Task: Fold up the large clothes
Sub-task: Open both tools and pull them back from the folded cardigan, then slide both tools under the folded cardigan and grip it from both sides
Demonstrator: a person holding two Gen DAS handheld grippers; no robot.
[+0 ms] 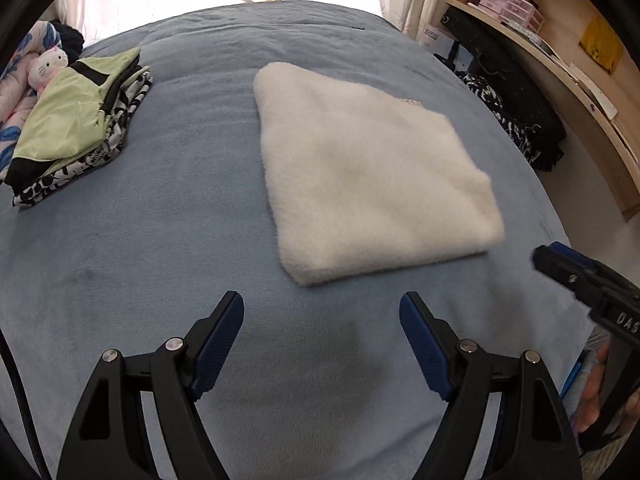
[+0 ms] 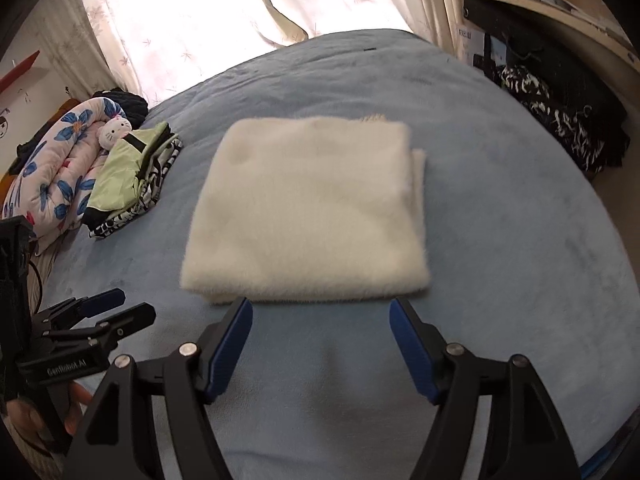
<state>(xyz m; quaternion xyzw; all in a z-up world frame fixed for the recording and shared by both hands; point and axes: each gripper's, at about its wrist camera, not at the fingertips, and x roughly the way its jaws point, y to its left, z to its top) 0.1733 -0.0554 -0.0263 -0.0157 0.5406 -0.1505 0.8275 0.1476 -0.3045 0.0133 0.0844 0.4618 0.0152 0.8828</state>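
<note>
A white fluffy garment (image 1: 372,172) lies folded into a flat square on the blue bed cover (image 1: 160,240); the right wrist view shows the white garment (image 2: 308,216) straight ahead. My left gripper (image 1: 322,308) hangs open above the cover, short of the garment's near corner, nothing between its fingers. My right gripper (image 2: 320,312) is open too, its blue pads just in front of the garment's near edge and apart from it. Each gripper also shows in the other's view: the right gripper (image 1: 560,264) at the right edge, the left gripper (image 2: 120,308) at the lower left, held by a hand.
A stack of folded clothes (image 1: 76,128) with a pale green piece on top sits at the bed's left, next to a plush cat (image 1: 48,66) and a flowered quilt (image 2: 52,184). Dark patterned clothes (image 1: 516,120) hang beside a wooden shelf (image 1: 560,60) on the right. Curtains (image 2: 180,20) close the far side.
</note>
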